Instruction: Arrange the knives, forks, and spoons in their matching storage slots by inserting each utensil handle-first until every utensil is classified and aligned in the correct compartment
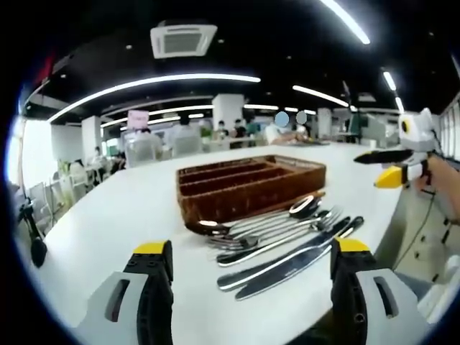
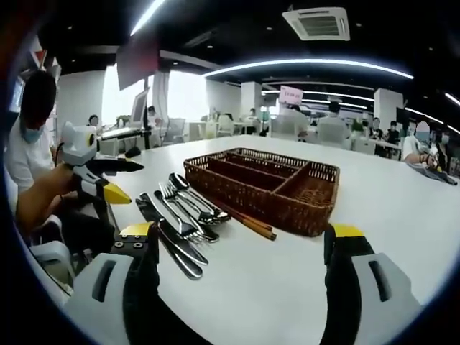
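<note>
Jaws: left gripper [image 1: 248,277] and right gripper [image 2: 241,262] both spread wide, holding nothing.
Cutlery: knives [image 1: 302,260], forks [image 1: 277,231], spoons [image 1: 251,219] piled on table [image 1: 108,215], just beside basket [image 1: 248,183].
Basket: slots look empty.
Progress: nothing sorted yet; every piece left.

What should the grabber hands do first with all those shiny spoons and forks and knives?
Probably bring the left gripper forward to the nearest knife and close on it. Both grippers are open and empty, the wicker tray has nothing in its slots, and all the cutlery lies in a pile on the white table beside it. The knives are at the edge of the pile, closest to that gripper.
</note>
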Demonstrator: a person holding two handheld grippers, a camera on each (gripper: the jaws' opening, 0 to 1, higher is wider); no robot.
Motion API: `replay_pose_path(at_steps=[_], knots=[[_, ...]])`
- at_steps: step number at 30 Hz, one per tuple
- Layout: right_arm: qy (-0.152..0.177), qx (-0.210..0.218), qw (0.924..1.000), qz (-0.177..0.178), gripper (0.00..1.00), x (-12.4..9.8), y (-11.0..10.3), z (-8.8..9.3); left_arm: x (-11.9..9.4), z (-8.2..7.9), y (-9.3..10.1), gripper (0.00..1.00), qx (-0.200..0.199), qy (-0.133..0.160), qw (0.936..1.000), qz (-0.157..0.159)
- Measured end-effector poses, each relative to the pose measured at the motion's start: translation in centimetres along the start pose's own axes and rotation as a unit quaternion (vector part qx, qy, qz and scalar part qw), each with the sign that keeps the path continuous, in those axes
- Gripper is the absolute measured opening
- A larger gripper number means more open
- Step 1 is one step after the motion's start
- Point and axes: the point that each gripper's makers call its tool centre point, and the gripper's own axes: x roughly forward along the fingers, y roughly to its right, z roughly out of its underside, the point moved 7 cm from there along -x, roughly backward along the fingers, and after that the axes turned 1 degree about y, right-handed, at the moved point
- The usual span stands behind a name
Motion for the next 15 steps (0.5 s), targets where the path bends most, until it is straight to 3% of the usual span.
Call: replay_pose_path(at_steps=[15], knots=[[0.002, -0.005, 0.9999, -0.014, 0.98, 1.2, -0.4, -0.6, 0.2, 0.3, -0.1, 0.91, -0.001, -0.003, 1.0, 0.0]])
